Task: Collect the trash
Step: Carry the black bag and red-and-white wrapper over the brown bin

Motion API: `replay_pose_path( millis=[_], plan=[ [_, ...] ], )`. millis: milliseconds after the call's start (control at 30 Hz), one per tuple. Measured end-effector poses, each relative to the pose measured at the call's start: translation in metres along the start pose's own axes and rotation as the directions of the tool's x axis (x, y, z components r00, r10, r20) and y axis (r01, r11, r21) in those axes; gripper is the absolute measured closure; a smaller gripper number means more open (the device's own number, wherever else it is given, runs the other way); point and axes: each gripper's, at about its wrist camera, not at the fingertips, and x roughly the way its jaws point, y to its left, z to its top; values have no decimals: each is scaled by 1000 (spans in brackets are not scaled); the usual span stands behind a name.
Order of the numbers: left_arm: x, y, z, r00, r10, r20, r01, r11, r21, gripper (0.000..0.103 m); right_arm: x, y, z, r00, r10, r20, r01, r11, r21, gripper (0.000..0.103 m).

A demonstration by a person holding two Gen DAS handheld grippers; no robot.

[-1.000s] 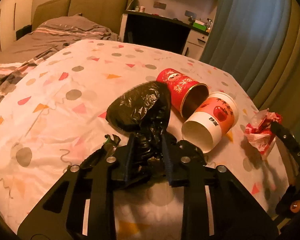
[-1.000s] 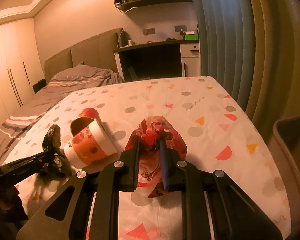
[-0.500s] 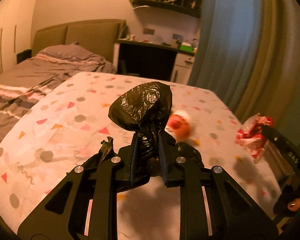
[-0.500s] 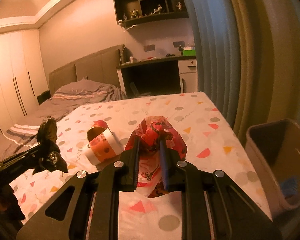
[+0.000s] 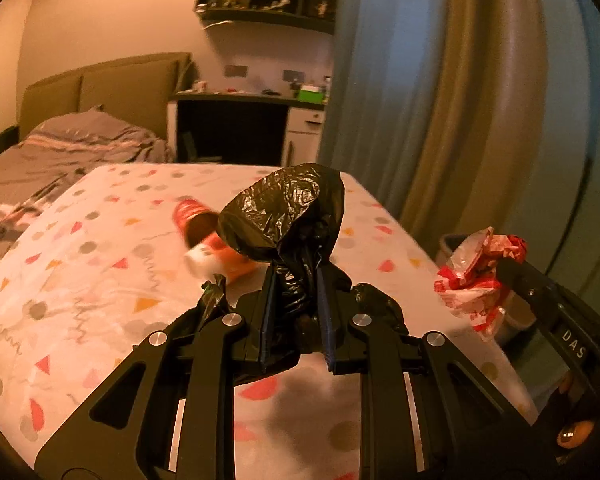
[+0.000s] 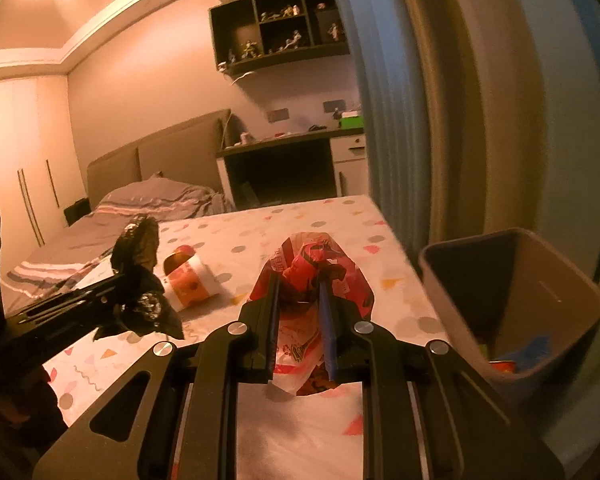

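My left gripper (image 5: 295, 280) is shut on a crumpled black plastic bag (image 5: 284, 212) and holds it above the table; it also shows in the right wrist view (image 6: 138, 276). My right gripper (image 6: 300, 284) is shut on a red and white crumpled wrapper (image 6: 316, 268), seen too at the right of the left wrist view (image 5: 476, 276). Two paper cups (image 6: 188, 280), one red, one orange and white, lie on their sides on the spotted tablecloth (image 6: 284, 232). A grey bin (image 6: 512, 304) stands off the table's right edge, with some scraps inside.
A bed (image 6: 140, 208) lies beyond the table at left. A dark desk (image 6: 284, 168) and white drawers stand against the back wall. Curtains (image 6: 420, 120) hang along the right side, close behind the bin.
Both grippers have risen off the table with their loads and swung right. The bin has come into the right wrist view and grown closer. The cups stay on the table.
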Motion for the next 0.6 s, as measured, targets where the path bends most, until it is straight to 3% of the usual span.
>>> replay_pose_path(
  millis=[600],
  plan=[
    [46, -126, 14, 985, -171, -26, 173, 969, 174, 84, -32, -95, 6, 983, -164, 78, 155, 982, 111, 84]
  ],
)
